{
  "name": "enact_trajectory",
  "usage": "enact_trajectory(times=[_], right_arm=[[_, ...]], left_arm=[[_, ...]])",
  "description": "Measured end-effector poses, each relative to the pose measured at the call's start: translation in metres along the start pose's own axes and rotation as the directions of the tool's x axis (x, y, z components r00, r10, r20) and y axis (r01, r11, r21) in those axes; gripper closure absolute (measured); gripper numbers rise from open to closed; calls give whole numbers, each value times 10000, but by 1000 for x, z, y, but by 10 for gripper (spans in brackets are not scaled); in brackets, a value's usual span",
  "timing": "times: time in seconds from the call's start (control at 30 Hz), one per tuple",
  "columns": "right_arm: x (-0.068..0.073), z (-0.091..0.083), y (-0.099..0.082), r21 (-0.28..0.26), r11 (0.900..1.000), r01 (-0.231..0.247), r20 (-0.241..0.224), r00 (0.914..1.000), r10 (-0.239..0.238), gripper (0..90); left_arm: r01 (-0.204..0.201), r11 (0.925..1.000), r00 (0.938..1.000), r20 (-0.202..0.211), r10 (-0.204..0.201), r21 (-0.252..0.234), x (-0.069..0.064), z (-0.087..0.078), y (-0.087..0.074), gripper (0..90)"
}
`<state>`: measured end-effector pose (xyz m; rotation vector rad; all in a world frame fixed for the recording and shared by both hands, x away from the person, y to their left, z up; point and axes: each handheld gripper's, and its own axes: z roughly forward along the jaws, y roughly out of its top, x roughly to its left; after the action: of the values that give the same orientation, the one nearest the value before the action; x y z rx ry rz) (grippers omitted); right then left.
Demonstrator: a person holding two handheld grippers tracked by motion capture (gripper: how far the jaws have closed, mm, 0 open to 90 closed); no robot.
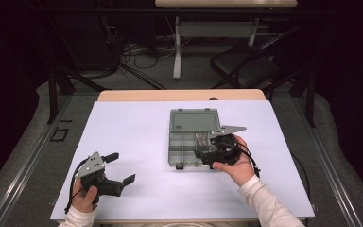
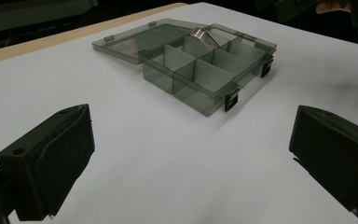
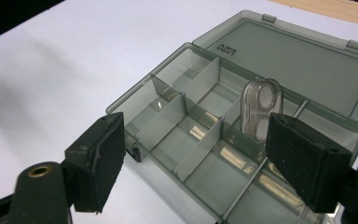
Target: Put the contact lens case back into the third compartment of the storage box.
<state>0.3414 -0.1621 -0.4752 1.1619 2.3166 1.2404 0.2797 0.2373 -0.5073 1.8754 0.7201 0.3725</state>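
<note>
One clear case (image 3: 261, 108) leans in the box (image 3: 303, 70), beyond the right gripper (image 3: 193, 156) fingers.

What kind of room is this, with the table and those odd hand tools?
Probably a lab or workshop set up for recording handwork. A white-covered table stands against a dark background, cables trail over the floor beyond it, and a person holds a cabled left gripper and right gripper beside a clear compartment box.

A smoky grey, see-through compartment box (image 1: 192, 142) with black latches (image 2: 231, 99) sits on a plain white surface (image 1: 123, 132) edged in pale wood, holding a clear plastic piece (image 3: 260, 109), while both grippers (image 1: 115, 168) (image 1: 208, 150) are black and the person's sleeves (image 1: 264, 203) white.
</note>
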Motion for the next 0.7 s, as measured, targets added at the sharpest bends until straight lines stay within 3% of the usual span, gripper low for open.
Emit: enact_trajectory(times=[0.1,0.47,0.7], right_arm=[[1,-7,-5,-98,9999,-97,-53,9999,96,189],[-1,-33,-33,-411,9990,-146,456,9988,165,188],[-6,-41,-52,-495,9971,-571,529,9968,597,188]], left_arm=[[-1,10000,10000,-39,1,9,0,0,0,3],[-18,10000,10000,-75,19,36,0,0,0,3],[-31,10000,10000,-82,31,67,0,0,0,3]])
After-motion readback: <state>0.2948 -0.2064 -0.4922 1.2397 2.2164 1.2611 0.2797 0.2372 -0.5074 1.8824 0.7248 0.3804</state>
